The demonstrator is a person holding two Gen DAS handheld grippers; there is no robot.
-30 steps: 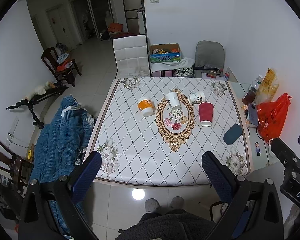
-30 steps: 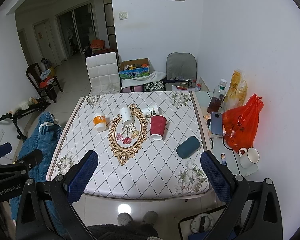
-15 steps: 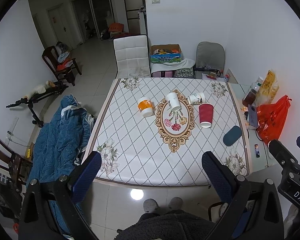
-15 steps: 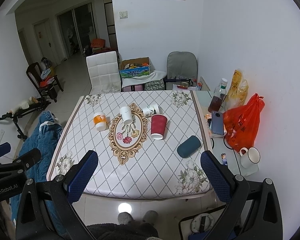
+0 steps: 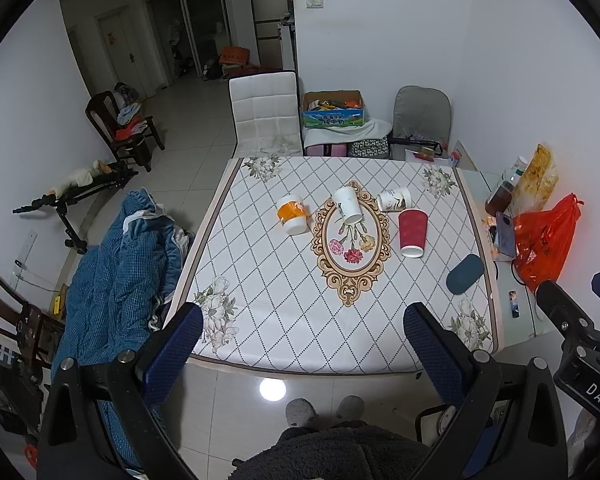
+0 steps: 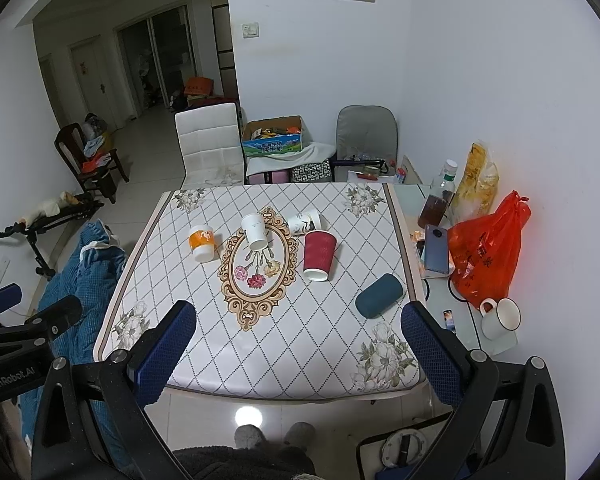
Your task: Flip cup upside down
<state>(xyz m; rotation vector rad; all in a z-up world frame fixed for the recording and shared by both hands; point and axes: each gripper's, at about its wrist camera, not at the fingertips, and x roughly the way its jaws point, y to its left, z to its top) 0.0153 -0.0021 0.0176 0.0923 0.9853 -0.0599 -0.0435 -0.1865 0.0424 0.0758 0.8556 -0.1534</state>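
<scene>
Several paper cups lie on their sides on the table (image 5: 284,320) (image 6: 300,344): an orange-and-white cup (image 5: 291,215) (image 6: 202,242), a white cup (image 5: 347,205) (image 6: 254,231), a white printed cup (image 5: 394,200) (image 6: 304,221) and a red cup (image 5: 412,227) (image 6: 319,255). My left gripper (image 5: 303,344) is open and empty, held high above the table's near edge. My right gripper (image 6: 300,346) is also open and empty, at the same height, to the right of the left one.
A dark teal case (image 5: 464,274) (image 6: 379,295) lies at the table's right. A side table (image 6: 460,312) at the right holds a red bag (image 6: 486,254), a phone, a bottle and a white mug (image 6: 500,318). A blue quilt (image 5: 116,264) lies left; a white chair (image 5: 266,114) stands behind.
Both grippers have drifted slightly back and up; the table looks a little farther away. The cups have not moved.
</scene>
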